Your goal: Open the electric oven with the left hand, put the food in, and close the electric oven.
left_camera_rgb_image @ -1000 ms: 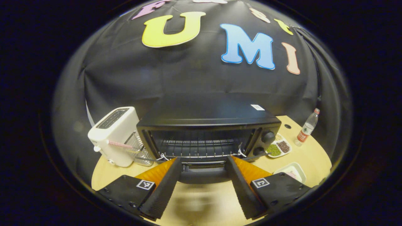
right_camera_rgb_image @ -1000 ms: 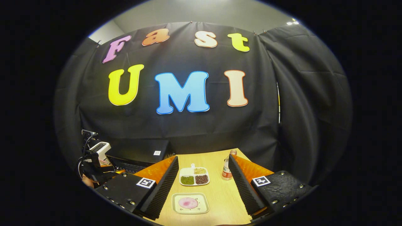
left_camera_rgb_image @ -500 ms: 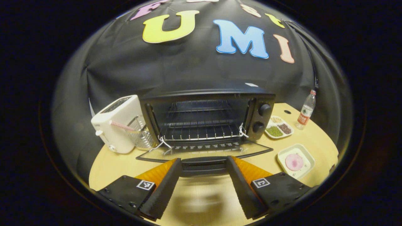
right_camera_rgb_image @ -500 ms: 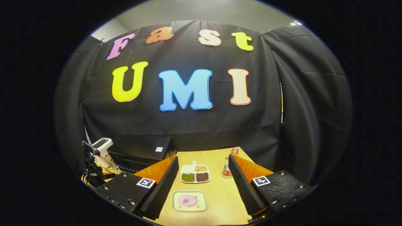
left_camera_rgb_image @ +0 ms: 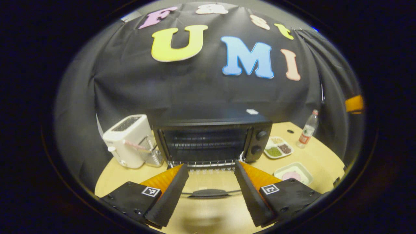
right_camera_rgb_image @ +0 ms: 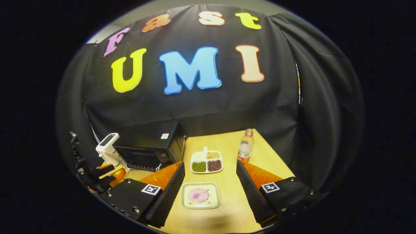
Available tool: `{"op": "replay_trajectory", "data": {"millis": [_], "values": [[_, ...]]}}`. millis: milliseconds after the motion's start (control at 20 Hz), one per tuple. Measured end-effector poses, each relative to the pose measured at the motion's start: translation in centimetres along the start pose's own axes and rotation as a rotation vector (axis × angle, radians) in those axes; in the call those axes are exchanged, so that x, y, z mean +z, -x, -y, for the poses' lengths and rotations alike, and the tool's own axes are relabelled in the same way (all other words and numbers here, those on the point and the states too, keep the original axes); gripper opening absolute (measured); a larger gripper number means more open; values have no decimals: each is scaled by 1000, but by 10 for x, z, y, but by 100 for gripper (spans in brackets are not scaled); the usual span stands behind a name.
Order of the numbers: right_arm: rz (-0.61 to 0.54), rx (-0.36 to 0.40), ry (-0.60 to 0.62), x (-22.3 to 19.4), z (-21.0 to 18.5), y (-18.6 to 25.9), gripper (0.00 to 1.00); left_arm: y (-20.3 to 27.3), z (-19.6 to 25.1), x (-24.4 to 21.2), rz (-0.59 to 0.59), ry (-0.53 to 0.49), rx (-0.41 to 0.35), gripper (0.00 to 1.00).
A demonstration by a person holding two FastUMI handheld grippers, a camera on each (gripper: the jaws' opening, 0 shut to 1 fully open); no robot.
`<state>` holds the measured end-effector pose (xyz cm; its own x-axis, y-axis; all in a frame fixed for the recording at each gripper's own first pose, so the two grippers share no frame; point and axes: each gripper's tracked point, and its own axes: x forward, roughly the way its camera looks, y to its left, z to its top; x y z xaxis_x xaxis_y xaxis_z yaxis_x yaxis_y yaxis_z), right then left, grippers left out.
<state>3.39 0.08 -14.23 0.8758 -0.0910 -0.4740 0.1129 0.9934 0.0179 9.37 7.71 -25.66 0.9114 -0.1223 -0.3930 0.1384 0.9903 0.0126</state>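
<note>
The black electric oven [left_camera_rgb_image: 211, 136] stands mid-table with its glass door [left_camera_rgb_image: 211, 180] folded flat and the wire shelf inside exposed. My left gripper [left_camera_rgb_image: 211, 165] is open in front of it, and the door handle [left_camera_rgb_image: 208, 193] lies below, in the gap between the fingers, touching neither. The food is a pink round slice on a white square plate [right_camera_rgb_image: 200, 195], right of the oven. My right gripper [right_camera_rgb_image: 210, 163] hovers open just above and in front of that plate, holding nothing. In the right gripper view the oven [right_camera_rgb_image: 149, 146] sits at left with the left gripper [right_camera_rgb_image: 109, 171] before it.
A white toaster [left_camera_rgb_image: 128, 139] and a wire holder [left_camera_rgb_image: 151, 156] stand left of the oven. A sectioned dish of beans [right_camera_rgb_image: 206, 161] and a water bottle [right_camera_rgb_image: 245, 146] sit behind the plate. Black cloth closes off the table's back and right side.
The oven door dropped from partly open to flat. My left gripper then drew back and up from the handle. My right gripper tipped down and came closer to the plate.
</note>
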Motion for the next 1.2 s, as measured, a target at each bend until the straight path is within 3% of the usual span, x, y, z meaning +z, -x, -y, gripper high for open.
{"op": "replay_trajectory", "data": {"millis": [50,250,300,350,550,900,950,1000,1200], "values": [[-71,20,-20,-12,3,-11,96,10,4,20,44,-1,-7,96],[-341,76,-56,-70,17,-50,98,53,13,88,200,6,-9,100],[-401,83,-57,-85,19,-61,98,62,15,97,225,6,-8,92],[-467,94,-62,-99,21,-71,98,71,15,104,240,7,-6,100],[-654,59,-94,-140,38,-100,98,91,1,105,254,6,30,98],[-803,-29,12,-188,55,-147,98,116,-36,82,203,13,116,100],[-812,-39,32,-191,57,-151,98,119,-40,82,199,15,127,92],[-822,-42,43,-196,56,-154,98,120,-44,79,196,20,136,100],[-836,-58,83,-202,54,-158,94,130,-53,76,189,32,159,97]]}}
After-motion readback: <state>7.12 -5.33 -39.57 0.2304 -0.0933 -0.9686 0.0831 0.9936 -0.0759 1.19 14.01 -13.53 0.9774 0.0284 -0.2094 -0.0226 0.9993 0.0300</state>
